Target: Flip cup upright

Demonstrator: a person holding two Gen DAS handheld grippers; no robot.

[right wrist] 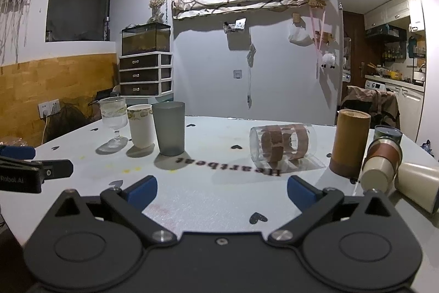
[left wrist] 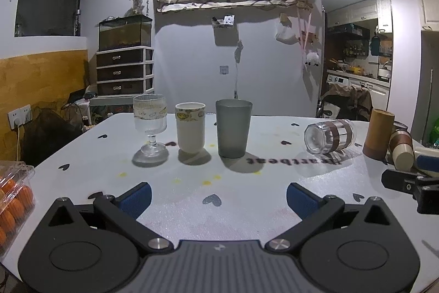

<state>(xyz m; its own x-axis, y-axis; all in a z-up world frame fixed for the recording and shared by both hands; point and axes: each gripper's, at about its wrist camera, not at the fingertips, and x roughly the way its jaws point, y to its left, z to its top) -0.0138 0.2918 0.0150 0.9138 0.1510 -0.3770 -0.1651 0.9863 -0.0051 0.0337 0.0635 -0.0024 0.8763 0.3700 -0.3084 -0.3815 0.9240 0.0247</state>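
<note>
A clear glass cup with brown bands (right wrist: pixel 282 146) lies on its side on the white table, also in the left wrist view (left wrist: pixel 329 136). A brown-and-cream cup (right wrist: pixel 381 164) and a cream cup (right wrist: pixel 418 186) also lie on their sides at the right. My right gripper (right wrist: pixel 221 190) is open and empty, short of the glass cup. My left gripper (left wrist: pixel 218 195) is open and empty, in front of the upright cups. Part of the right gripper shows at the right edge of the left wrist view (left wrist: pixel 408 181).
A stemmed glass (left wrist: pixel 150 125), a white cup (left wrist: pixel 190 127) and a grey tumbler (left wrist: pixel 233 128) stand upright in a row. A brown cylinder (right wrist: pixel 349 143) stands at the right. A clear box of oranges (left wrist: pixel 12 199) sits at the left table edge (left wrist: pixel 68 144).
</note>
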